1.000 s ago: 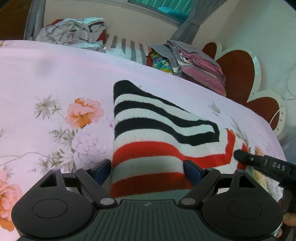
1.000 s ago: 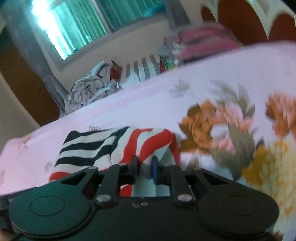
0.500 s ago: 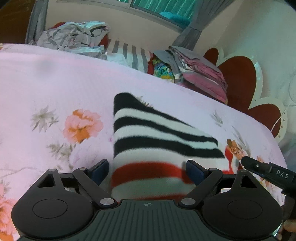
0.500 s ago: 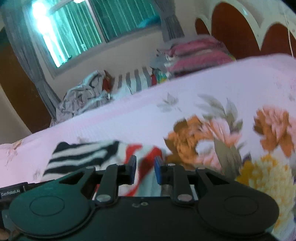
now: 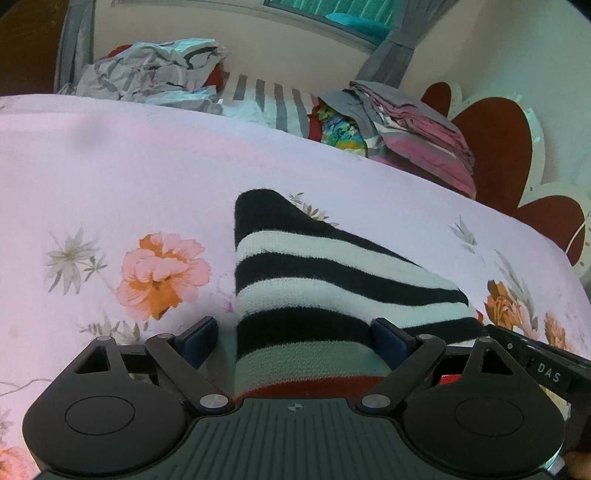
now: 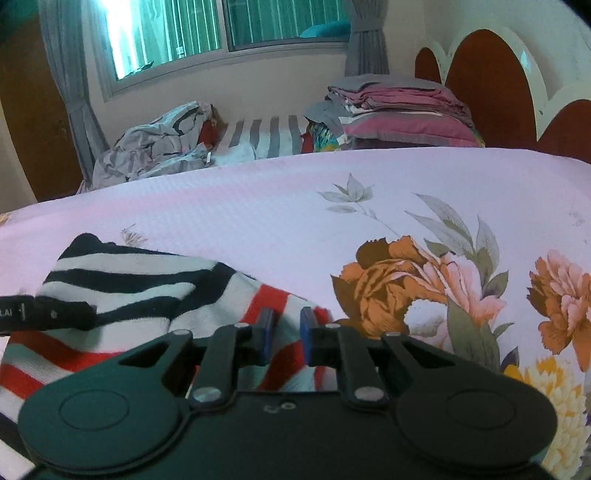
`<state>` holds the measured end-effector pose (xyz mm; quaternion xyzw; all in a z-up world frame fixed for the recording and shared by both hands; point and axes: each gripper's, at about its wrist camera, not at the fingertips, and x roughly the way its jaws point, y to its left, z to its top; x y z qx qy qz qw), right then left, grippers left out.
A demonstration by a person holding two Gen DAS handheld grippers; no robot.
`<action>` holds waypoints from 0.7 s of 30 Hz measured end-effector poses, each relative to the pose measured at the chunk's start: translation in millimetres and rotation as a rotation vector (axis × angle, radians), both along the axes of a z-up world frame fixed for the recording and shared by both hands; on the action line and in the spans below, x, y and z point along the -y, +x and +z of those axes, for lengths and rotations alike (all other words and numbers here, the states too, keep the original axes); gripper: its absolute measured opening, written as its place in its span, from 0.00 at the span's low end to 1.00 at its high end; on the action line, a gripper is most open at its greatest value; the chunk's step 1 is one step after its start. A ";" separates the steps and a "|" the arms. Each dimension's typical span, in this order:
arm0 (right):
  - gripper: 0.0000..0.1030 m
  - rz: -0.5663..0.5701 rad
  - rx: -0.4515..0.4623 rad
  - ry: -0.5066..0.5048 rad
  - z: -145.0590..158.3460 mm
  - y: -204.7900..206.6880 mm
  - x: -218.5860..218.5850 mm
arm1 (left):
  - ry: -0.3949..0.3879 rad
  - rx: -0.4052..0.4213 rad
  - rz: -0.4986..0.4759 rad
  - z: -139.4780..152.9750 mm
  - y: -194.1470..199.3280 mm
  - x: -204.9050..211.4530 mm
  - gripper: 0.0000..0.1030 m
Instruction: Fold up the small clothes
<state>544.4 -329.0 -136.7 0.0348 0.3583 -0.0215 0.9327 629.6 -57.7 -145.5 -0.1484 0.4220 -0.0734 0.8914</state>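
Note:
A small knitted garment [image 5: 314,280] with black, white and red stripes lies folded on the pink floral bedspread [image 5: 129,177]. My left gripper [image 5: 295,338] is open, its blue pads on either side of the garment's near part. In the right wrist view the garment [image 6: 140,291] lies at the lower left. My right gripper [image 6: 286,334] stands over its red-striped edge with the jaws slightly apart; nothing is gripped. The tip of the other gripper shows at the edge of each view.
At the far edge of the bed lie a crumpled grey heap [image 5: 147,77], a grey-and-white striped cloth [image 5: 269,99] and a stack of folded pink and grey bedding [image 5: 413,136]. A red scalloped headboard [image 6: 491,85] stands at the right, a window [image 6: 221,26] behind.
My right gripper has let go of the garment and opened slightly. The black-and-white part now covers most of the red stripes. My left gripper has stayed open and shifted slightly.

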 end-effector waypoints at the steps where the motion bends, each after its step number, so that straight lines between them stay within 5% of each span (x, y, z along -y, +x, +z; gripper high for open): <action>1: 0.14 0.002 0.002 0.012 3.0 -2.5 0.7 | 0.004 0.001 -0.001 2.2 -2.3 0.0 0.87; 12: 0.22 0.045 0.052 0.130 40.4 -56.4 -2.0 | 0.022 0.037 -0.053 27.3 -50.4 -3.4 0.87; 21: 0.21 0.064 0.013 0.127 32.3 -109.4 -7.3 | 0.011 0.042 -0.089 28.6 -105.5 -11.0 0.87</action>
